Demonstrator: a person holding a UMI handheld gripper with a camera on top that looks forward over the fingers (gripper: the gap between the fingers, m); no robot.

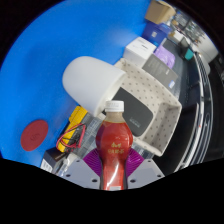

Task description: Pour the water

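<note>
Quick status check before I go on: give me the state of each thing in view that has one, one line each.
gripper: shut on the bottle, a purple pad at each side.
bottle: upright, white cap on, filled with red liquid.
white cup: lying on its side beyond the bottle, opening turned away from the bottle; contents not visible.
red disc: lying flat on the blue surface.

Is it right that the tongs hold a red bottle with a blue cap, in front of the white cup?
Not quite: the gripper view shows the cap is white, not blue. The tongs do hold the red plastic bottle, with the white cup lying beyond it on the blue table.
</note>
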